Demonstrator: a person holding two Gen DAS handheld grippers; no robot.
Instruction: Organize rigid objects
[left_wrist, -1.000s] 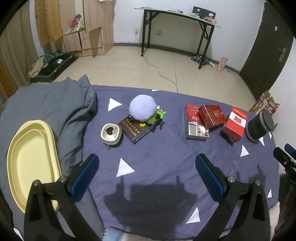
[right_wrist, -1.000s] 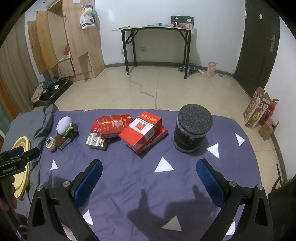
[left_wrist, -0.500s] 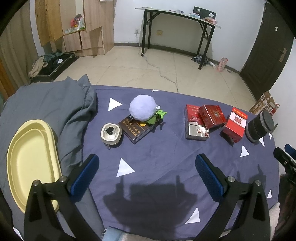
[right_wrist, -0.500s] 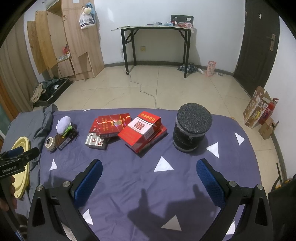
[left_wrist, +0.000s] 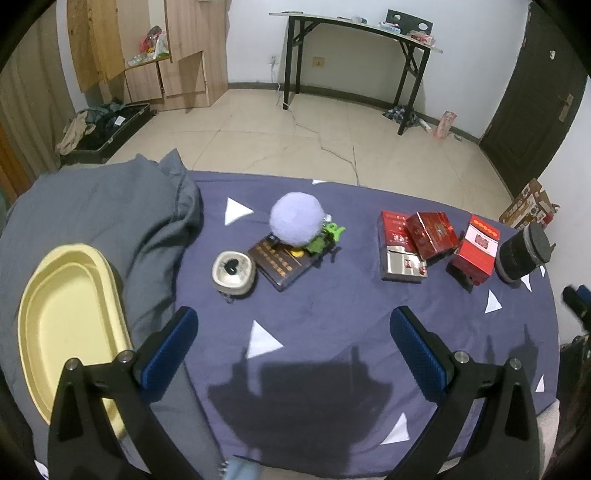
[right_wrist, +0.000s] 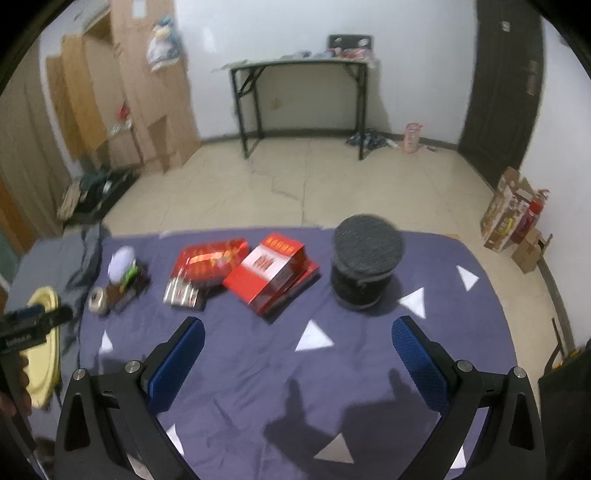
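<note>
Right wrist view, a little blurred: the right gripper hangs with jaws wide apart and empty, and the red box lies straight ahead toward the bed's far edge, probably its nearest target. The left gripper, also spread, is farther.

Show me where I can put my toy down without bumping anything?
The purple cloth is bare in front, between the grippers and the things. The yellow tray is bare too. It's crowded around the red boxes and black cylinder.

left gripper: black angular arms, blue textured pads, silver screws
right gripper: same black frame, blue pads, silver screws
</note>
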